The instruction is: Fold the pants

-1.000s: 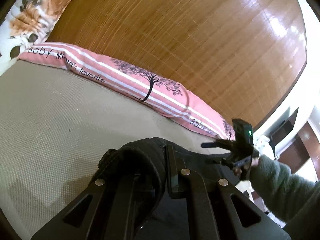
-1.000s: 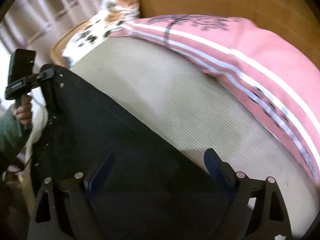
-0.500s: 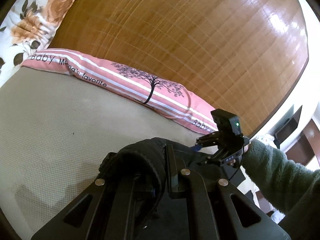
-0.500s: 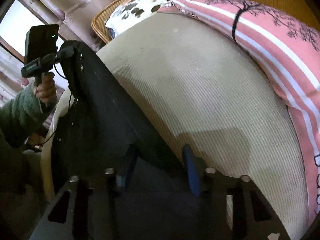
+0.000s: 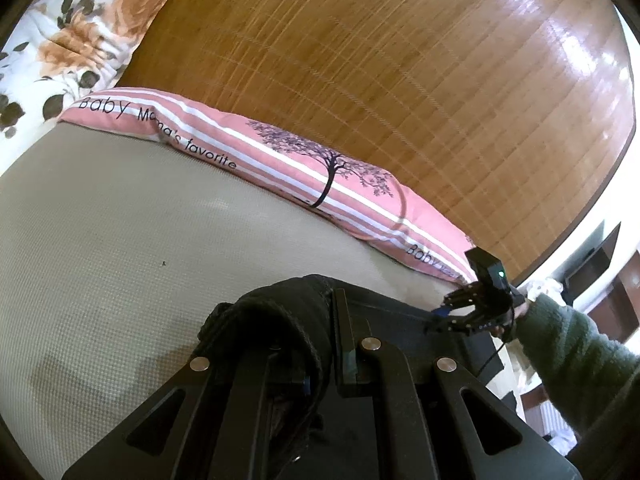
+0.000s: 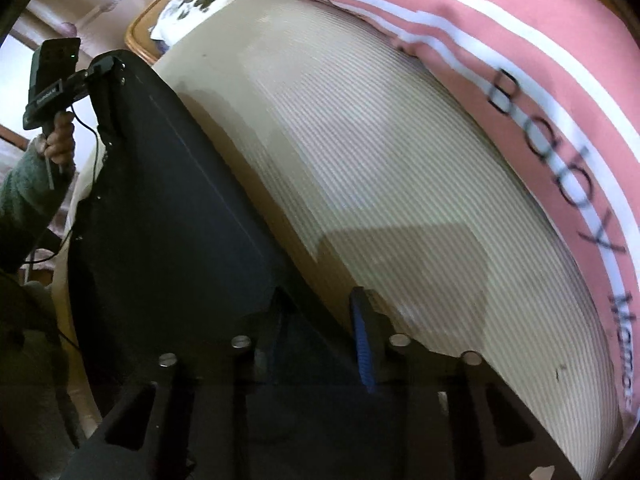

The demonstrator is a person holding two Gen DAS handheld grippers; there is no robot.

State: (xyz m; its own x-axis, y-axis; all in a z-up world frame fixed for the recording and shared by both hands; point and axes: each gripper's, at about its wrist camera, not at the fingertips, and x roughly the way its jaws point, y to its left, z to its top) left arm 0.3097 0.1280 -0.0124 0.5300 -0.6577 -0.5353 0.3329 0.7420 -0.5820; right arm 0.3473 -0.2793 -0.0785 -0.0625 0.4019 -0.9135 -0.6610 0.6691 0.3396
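Pants: black, lying on a beige textured mattress. In the left wrist view one bunched edge is filling the lower centre of the frame; in the right wrist view the cloth is stretching in a dark band from upper left down to the bottom centre.

Left gripper: clenched on the bunched edge of the pants, cloth wrapping over the left finger. In the right wrist view it is appearing at upper left, held by a hand in a green fleece sleeve.

Right gripper: jaws have just been closing, with the edge of the pants lying between them; the blue pads are looking pressed on the cloth. In the left wrist view it is sitting at right centre, tips at the far end of the pants.

Pink striped pillow: lying along the far edge of the mattress, printed with a tree and lettering.

Floral pillow: occupying the upper left.

Wooden headboard: filling the upper frame.
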